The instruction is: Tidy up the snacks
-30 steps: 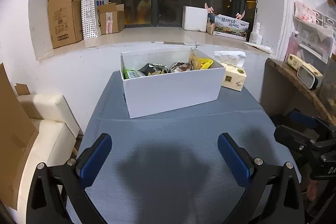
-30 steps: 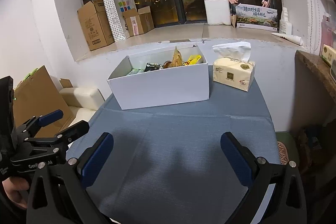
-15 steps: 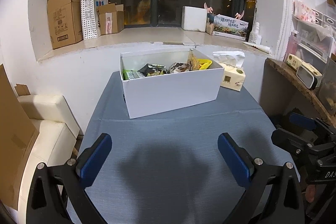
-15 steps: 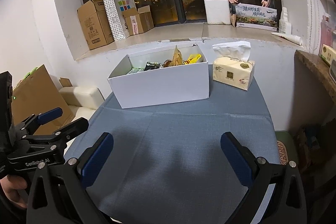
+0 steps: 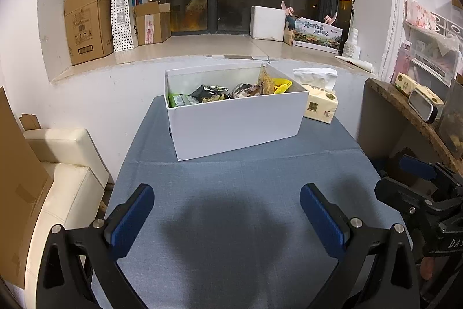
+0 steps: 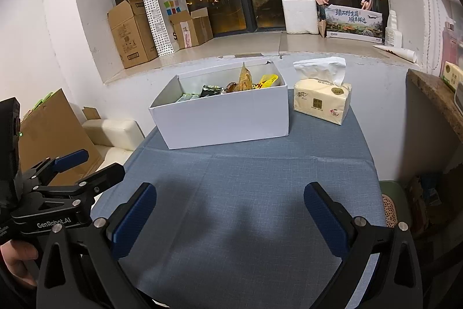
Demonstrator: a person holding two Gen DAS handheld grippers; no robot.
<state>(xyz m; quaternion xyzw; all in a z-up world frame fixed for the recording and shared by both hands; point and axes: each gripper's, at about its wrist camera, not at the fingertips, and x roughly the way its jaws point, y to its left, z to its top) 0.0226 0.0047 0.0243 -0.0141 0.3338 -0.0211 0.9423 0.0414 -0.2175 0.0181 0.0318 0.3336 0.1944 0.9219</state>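
Here, left gripper (image 5: 225,215): jaws wide apart — holding nothing
Right gripper (image 6: 230,215): likewise spread, empty
Snacks (image 5: 228,91): inside white box (image 5: 237,126) on the surface (image 5: 231,178)

The white box's (image 5: 237,126) near wall hides the lower parts of the snack packets (image 5: 212,94).

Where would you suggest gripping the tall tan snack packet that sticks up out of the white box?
Grip the tan snack packet by its pointed top, which stands above the rim of the white box. Come from straight above with the open right hand-held gripper, fingers across the thin flat faces. Lower down, neighbouring packets and the box wall crowd it.
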